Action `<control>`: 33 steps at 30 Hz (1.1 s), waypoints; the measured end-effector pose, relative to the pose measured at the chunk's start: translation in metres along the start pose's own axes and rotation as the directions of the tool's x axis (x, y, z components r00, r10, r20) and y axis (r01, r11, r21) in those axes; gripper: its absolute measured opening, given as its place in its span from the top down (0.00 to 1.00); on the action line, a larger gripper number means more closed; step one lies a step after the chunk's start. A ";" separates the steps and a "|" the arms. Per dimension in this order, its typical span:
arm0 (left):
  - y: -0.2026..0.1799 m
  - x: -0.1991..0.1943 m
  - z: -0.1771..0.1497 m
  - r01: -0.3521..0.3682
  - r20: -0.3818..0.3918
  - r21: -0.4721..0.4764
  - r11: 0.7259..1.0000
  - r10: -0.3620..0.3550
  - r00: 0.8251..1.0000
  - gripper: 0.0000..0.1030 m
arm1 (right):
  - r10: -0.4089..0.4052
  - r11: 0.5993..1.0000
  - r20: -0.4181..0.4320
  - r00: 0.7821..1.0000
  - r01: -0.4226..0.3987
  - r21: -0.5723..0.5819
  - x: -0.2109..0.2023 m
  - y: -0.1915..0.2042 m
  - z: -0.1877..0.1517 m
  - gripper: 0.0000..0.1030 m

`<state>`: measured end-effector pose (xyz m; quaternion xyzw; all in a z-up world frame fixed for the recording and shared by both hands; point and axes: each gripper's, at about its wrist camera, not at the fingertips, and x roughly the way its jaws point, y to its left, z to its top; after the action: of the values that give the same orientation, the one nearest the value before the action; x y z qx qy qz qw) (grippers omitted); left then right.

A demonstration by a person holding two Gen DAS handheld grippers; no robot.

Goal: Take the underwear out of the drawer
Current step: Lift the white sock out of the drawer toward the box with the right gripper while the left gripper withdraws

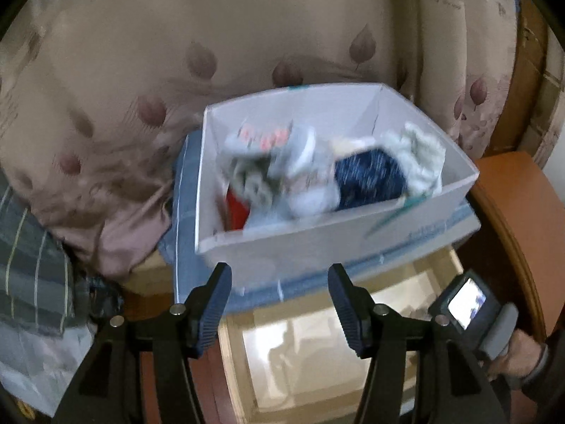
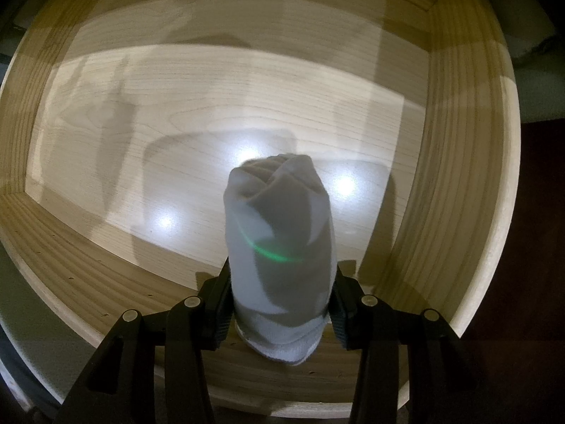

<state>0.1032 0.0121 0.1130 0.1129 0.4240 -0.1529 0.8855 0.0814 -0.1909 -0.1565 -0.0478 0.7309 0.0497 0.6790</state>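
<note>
The right tongs [image 2: 280, 304] are clenched on a rolled grey underwear bundle [image 2: 279, 233], held above the bare wooden drawer [image 2: 469, 162]; soft, light and squashy, it looks best pinched across its thick middle. The left tongs [image 1: 280, 304] stand released with nothing between them, facing a white box [image 1: 317, 243] of clothes

underwear [image 2: 279, 243]: pale grey rolled bundle, upright, clamped at its lower end, above drawer floor
drawer [image 2: 455, 183]: pale wood, open
</note>
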 end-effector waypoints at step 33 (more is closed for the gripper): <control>-0.010 0.080 -0.141 -0.134 -0.142 -0.287 0.948 0.096 0.985 0.44 | -0.044 0.999 0.134 0.990 0.046 -0.016 -0.017 -0.001 -0.011 0.62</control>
<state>0.0456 0.0355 -0.0372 0.0132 0.4897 -0.0283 0.8713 0.0720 -0.1931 -0.1384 -0.0673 0.6820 0.0445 0.7269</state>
